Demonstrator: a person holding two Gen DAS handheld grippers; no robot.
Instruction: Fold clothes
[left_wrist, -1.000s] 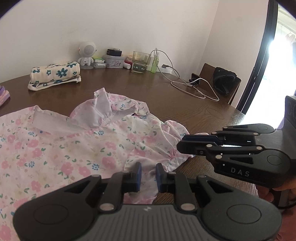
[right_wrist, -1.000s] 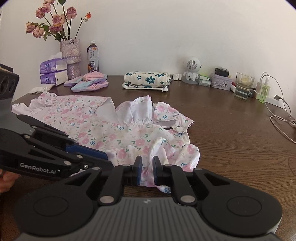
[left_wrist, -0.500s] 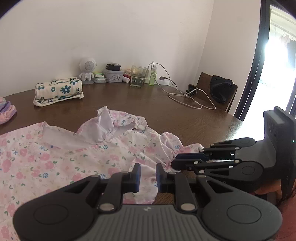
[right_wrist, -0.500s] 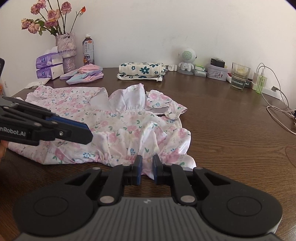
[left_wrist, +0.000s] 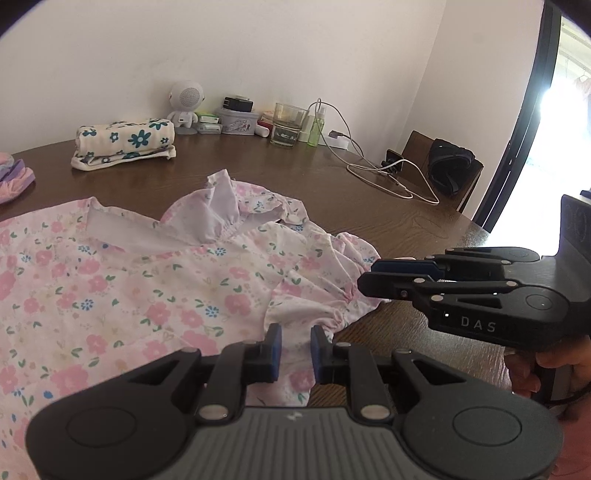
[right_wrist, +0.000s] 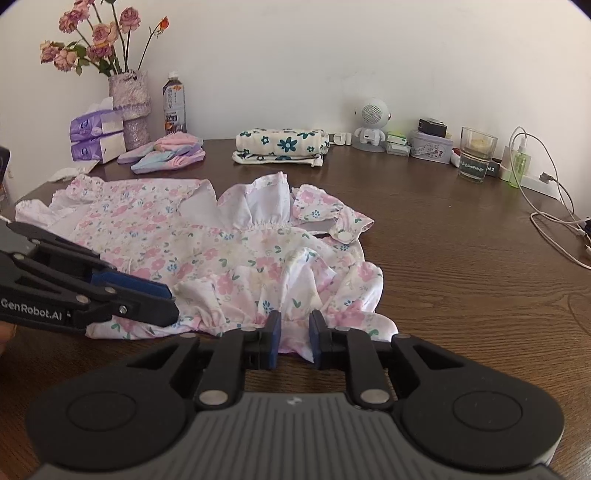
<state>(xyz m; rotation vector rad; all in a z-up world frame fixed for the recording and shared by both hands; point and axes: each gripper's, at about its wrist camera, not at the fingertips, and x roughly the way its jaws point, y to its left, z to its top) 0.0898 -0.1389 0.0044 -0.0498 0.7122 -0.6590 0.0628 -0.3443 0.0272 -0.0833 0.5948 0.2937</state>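
Nearest, at the bottom edge of the right wrist view: right gripper (right_wrist: 293, 334) low over the near hem of the pink floral dress (right_wrist: 221, 251), jaws opening, a narrow gap between the blue pads, ruffled hem cloth lying in that gap but not visibly pressed. Just to its left: left gripper (right_wrist: 168, 301) reaching in over the same hem. Seen from its own camera, left gripper (left_wrist: 295, 350) only slightly parted, with a fold of the dress (left_wrist: 147, 288) between the pads; cannot tell whether pinched or merely straddled. Beyond the pads: dress spread on the brown table (right_wrist: 461, 258), near side bunched and doubled into ruffles, collar and one short sleeve towards the far side. Further back, well apart: folded floral cloth (right_wrist: 280, 146) near the wall, apparently finished.

Judging by this: end of a fold step, namely setting down and letting go of the near hem brought in over the body. Next, probably: finish opening both grippers, lift clear without dragging the light cloth, smooth the bunched ruffles, then take fresh grips for the next fold. Main risk: thin fabric snagging on a pad and undoing the fold.
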